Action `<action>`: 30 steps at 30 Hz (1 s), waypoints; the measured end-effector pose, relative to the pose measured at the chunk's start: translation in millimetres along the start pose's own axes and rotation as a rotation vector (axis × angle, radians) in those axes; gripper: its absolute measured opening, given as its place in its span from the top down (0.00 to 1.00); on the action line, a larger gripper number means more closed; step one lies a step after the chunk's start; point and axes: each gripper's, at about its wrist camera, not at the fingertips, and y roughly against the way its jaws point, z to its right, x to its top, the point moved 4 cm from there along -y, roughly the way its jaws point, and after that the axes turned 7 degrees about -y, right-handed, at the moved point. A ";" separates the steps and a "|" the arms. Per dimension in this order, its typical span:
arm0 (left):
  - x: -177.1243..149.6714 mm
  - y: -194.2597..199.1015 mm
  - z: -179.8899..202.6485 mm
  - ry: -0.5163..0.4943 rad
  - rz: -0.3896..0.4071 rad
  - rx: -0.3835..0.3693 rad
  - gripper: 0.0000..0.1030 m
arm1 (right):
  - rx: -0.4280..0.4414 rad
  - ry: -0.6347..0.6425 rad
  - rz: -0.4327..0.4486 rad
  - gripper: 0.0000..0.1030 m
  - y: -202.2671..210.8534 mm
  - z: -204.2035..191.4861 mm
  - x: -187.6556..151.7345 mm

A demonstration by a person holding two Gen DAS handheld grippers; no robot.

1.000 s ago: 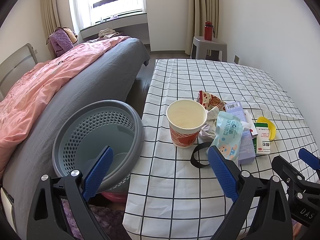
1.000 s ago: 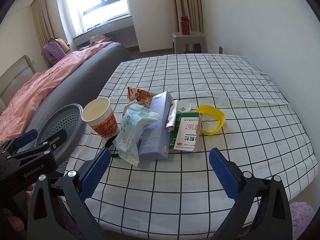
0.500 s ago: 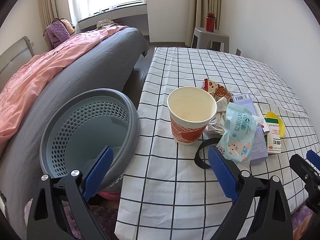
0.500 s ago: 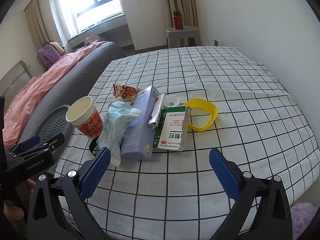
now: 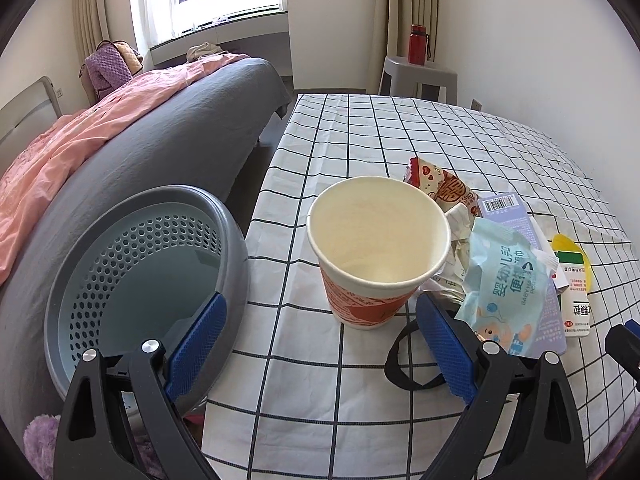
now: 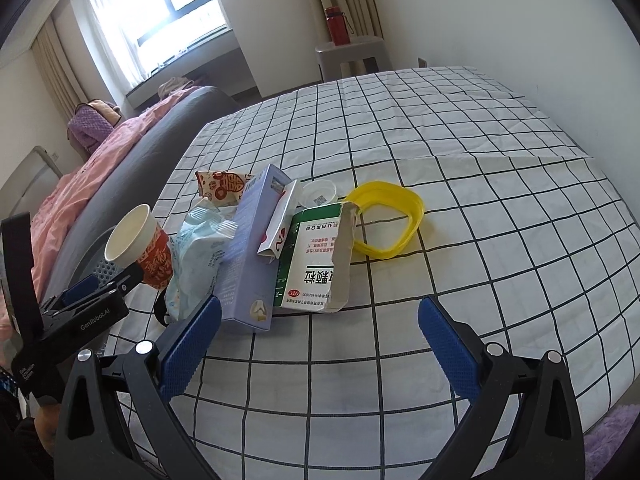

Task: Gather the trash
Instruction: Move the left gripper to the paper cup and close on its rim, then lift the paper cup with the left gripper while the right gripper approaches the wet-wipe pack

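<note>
A pile of trash lies on the checked tablecloth point(image 5: 360, 396). A red-and-white paper cup point(image 5: 372, 256) stands upright at the pile's left; it also shows in the right wrist view point(image 6: 140, 248). Beside it lie a light blue wipes packet point(image 5: 504, 292), a purple box point(image 6: 248, 256), a green-and-white medicine box point(image 6: 316, 268), a yellow ring point(image 6: 392, 216), a red snack wrapper point(image 6: 220, 186) and a black band point(image 5: 408, 364). My left gripper point(image 5: 320, 344) is open, just in front of the cup. My right gripper point(image 6: 320, 344) is open, just in front of the medicine box.
A grey perforated basket point(image 5: 132, 264) stands on the floor left of the table, against a bed point(image 5: 120, 140) with a pink quilt. A grey stool point(image 5: 416, 80) with a red bottle point(image 5: 418, 38) stands by the far wall. The table's front edge is close below both grippers.
Both grippers have moved forward toward the trash pile. The cup now looms larger between the left fingers. Both stay open.
</note>
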 end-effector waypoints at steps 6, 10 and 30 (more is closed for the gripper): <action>11.1 -11.2 5.1 0.008 0.008 -0.004 0.11 | 0.006 -0.031 -0.014 0.06 -9.0 9.4 5.8; 17.1 -21.0 7.4 0.016 -0.005 -0.016 0.11 | 0.007 -0.038 -0.020 0.06 -12.2 12.7 6.7; 28.7 -32.6 2.9 0.003 -0.019 -0.027 0.43 | -0.033 -0.044 -0.018 0.06 -17.3 21.4 9.9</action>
